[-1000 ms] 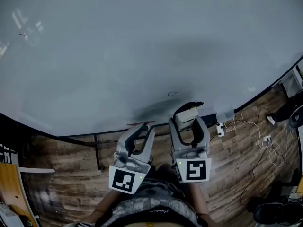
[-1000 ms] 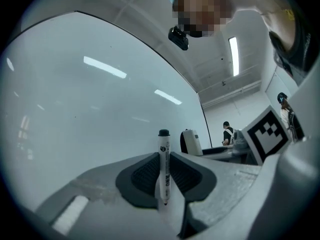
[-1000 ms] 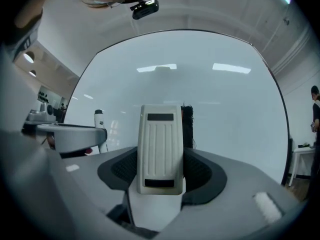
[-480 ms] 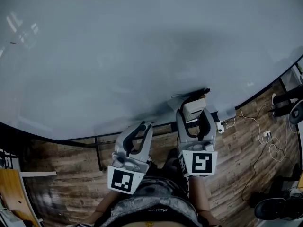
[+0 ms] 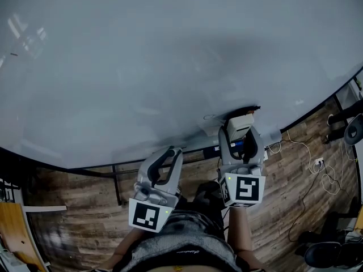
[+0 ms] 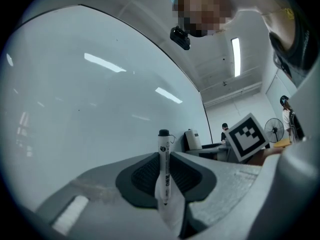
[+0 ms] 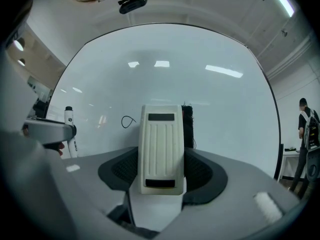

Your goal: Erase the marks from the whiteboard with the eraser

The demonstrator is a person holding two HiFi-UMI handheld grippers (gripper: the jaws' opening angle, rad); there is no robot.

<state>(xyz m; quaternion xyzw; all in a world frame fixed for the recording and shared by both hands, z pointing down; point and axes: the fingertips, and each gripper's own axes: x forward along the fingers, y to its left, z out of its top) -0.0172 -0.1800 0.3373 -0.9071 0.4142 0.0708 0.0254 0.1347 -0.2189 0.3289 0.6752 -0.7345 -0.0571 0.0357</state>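
Right gripper [image 5: 240, 136] clamped across eraser [image 7: 160, 149] mid-body, at whiteboard [image 5: 142, 67] lower edge, near loop mark [image 7: 128, 121]. Eraser likely light: rigid shell, soft felt. Hold by sides. Left gripper [image 5: 168, 160] pinches marker [image 6: 164, 169].

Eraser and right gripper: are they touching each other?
Touching. In the right gripper view, the right gripper has its jaws shut against both sides of the eraser.

Office, large whiteboard [image 5: 170, 67], ceiling strip lights [image 6: 236, 57], wood floor [image 5: 283, 208]

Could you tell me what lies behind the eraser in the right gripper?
The whiteboard, with a small loop mark beside the eraser. Any marks directly behind it are covered.
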